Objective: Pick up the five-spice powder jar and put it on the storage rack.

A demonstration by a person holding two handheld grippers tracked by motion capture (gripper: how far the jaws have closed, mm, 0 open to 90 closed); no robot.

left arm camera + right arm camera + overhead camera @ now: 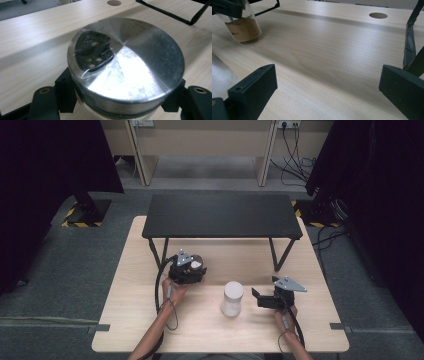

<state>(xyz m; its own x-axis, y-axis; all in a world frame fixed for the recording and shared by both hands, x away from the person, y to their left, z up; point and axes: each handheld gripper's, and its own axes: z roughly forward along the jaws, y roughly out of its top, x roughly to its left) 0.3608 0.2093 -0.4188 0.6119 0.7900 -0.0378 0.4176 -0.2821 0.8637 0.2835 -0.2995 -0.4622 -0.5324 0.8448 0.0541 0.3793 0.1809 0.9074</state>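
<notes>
Both tongs differ: left tongs [120, 100] pinch the upright, lid-up jar [125, 65]; right tongs [329, 92] spread.

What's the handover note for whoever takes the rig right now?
Left tongs: shut on the jar, gripping it just under its metal lid. The jar is clear, holds something brown, and stands on the wooden table in front of the black shelf.
Right tongs: open, holding nothing, over bare table to the right of the white cup.
White cup: upright mid-table, between the two hands, untouched.
Done: jar grasped.
Left: probably lifting or opening the jar; lid still on. Right tongs are free for the cup.
</notes>
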